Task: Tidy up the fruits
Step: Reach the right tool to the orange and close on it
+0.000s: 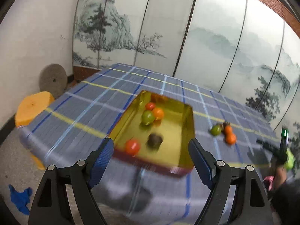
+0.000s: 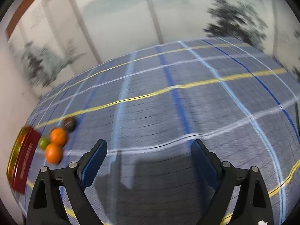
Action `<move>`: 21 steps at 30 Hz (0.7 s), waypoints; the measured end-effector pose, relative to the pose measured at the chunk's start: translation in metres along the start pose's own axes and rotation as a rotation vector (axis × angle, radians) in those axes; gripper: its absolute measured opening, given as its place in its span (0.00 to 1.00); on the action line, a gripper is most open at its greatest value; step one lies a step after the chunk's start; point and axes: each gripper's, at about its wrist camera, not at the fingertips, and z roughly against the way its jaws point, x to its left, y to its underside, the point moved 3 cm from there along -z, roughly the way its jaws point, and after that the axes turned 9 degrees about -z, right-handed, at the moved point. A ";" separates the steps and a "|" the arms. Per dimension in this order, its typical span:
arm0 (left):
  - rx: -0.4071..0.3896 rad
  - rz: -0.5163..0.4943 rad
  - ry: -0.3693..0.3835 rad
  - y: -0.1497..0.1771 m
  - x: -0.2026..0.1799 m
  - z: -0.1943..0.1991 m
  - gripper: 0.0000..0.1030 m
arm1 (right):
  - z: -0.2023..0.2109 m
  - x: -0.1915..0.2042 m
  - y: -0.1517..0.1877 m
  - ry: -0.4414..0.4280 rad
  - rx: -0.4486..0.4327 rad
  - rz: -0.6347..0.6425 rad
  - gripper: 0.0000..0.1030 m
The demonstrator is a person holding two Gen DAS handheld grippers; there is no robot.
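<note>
Tin (image 1: 184, 150) holds five fruits, among them a tomato (image 1: 132, 147); four more, including an orange (image 2: 58, 136), lie loose on the cloth (image 2: 168, 112) at its 3 o'clock; left gripper (image 1: 151, 161) and right gripper (image 2: 149, 161) both spread, empty.

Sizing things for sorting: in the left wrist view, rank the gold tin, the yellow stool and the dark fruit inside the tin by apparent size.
1. gold tin, clearly largest.
2. yellow stool; it stands farther off, so its true size is unsure.
3. dark fruit, smallest.
</note>
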 end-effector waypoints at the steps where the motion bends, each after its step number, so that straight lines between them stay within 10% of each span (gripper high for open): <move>1: 0.002 -0.003 -0.011 0.013 0.000 0.005 0.80 | 0.002 0.019 0.007 -0.026 0.012 0.052 0.88; 12: 0.132 -0.046 0.073 0.096 -0.044 -0.002 0.80 | -0.030 0.164 0.060 -0.125 0.123 0.354 0.86; 18: 0.161 -0.055 0.107 0.110 -0.051 -0.005 0.80 | -0.053 0.174 0.061 -0.093 0.186 0.317 0.36; 21: 0.161 -0.045 0.106 0.113 -0.046 -0.004 0.80 | -0.048 0.171 0.062 -0.087 0.181 0.319 0.36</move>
